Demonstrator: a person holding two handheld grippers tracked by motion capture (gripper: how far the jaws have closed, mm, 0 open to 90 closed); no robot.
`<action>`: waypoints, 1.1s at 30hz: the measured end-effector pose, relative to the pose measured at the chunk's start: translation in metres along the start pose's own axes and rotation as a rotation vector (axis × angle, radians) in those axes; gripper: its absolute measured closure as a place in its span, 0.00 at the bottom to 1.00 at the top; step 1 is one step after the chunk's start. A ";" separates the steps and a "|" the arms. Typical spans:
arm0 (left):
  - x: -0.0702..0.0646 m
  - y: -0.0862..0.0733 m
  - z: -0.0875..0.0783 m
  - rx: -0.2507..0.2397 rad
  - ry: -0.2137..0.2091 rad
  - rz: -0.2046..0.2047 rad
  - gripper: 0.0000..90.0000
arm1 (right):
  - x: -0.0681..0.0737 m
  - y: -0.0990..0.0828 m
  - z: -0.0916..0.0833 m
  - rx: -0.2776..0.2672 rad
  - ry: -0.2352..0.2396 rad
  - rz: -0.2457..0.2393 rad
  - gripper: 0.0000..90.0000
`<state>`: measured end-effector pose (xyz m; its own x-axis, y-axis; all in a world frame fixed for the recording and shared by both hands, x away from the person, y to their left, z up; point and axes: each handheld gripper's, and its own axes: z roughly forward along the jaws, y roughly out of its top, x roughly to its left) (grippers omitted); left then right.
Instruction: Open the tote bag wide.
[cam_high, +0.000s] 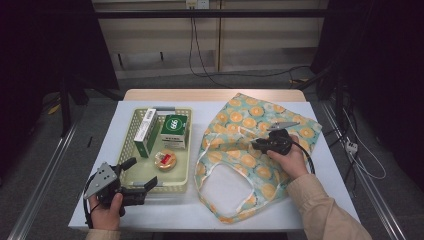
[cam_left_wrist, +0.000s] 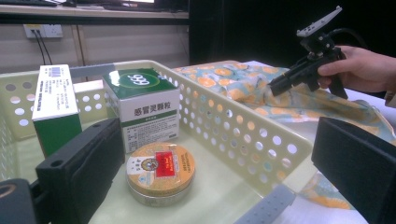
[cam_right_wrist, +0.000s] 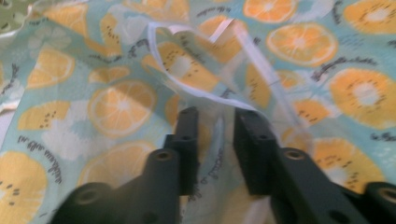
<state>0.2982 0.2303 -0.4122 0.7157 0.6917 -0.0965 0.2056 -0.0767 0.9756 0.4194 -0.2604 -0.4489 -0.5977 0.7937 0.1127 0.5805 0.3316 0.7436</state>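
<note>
From the high view we saw a white table (cam_high: 305, 165) with a pale yellow perforated basket (cam_high: 131, 131) on its left half and an orange-print cloth bag (cam_high: 250, 160) spread over its right half. In the basket stood a tall green-and-white box (cam_high: 145, 132) and a wider green-topped medicine box (cam_high: 173, 130), with a round tin (cam_high: 165, 160) lying flat nearer to us. Our left gripper (cam_high: 141, 174) was at the basket's near left corner, jaws spread apart and holding nothing. Our right gripper (cam_high: 254, 145) lay on the middle of the bag, pointing left towards its opening and handles.

In the left gripper view the two black jaws stood wide — one inside the basket (cam_left_wrist: 261, 135) beside the tin (cam_left_wrist: 161, 170), the other outside its wall. The tall box (cam_left_wrist: 56, 107) and the medicine box (cam_left_wrist: 142, 105) stood behind the tin. Farther off, the right gripper (cam_left_wrist: 273, 88) had its tip down at the bag (cam_left_wrist: 233, 79), a hand (cam_left_wrist: 364, 70) gripping it.

In the right gripper view the jaws stood partly apart over the bag (cam_right_wrist: 116, 102), with a fold of the printed fabric rising in the gap between them — the pads did not appear to press on it. A white-edged handle strap (cam_right_wrist: 196, 88) curved just beyond the tips.
</note>
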 end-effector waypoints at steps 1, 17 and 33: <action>0.000 0.000 0.000 0.000 0.000 0.001 0.03 | 0.002 -0.001 0.001 0.012 0.001 -0.010 0.63; -0.001 0.000 0.001 0.001 -0.001 0.004 0.03 | 0.017 -0.010 0.006 0.058 -0.031 -0.103 0.62; -0.002 0.002 0.002 0.002 -0.015 0.013 0.03 | 0.018 -0.007 0.009 0.058 -0.048 -0.109 1.00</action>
<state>0.2983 0.2275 -0.4104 0.7280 0.6800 -0.0872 0.1982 -0.0870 0.9763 0.4098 -0.2439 -0.4580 -0.6326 0.7744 0.0003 0.5452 0.4451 0.7104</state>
